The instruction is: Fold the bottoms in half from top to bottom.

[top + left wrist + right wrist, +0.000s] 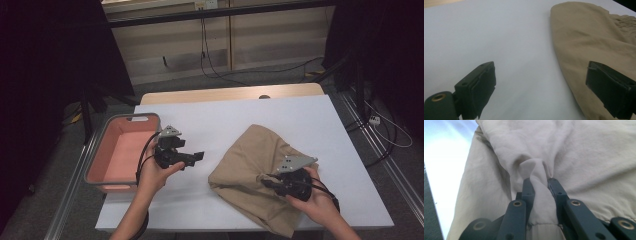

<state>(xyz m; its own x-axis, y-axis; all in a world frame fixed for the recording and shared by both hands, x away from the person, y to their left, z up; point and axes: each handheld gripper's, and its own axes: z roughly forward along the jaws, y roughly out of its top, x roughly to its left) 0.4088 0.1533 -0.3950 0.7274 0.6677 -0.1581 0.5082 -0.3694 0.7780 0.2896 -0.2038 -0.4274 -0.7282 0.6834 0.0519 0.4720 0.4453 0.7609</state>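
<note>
A crumpled tan cloth garment (257, 165) lies on the right half of the white table (220, 120). My right gripper (270, 181) sits at its near right part, and its jaws pinch a bunched fold of the cloth (537, 187) between them. That gripper (538, 182) is shut on the fold, which rises in a ridge from the jaws. My left gripper (199, 156) is held above the table left of the garment, pointing toward it. Its jaws stand wide open in the left gripper view (540, 85), with bare table between them and the cloth's edge (579, 45) ahead at right.
A pink bin with a grey rim (102, 150) sits at the table's left edge, beside my left hand. A wooden strip (230, 93) runs along the table's far side. Cables trail on the floor (215, 70) behind the table.
</note>
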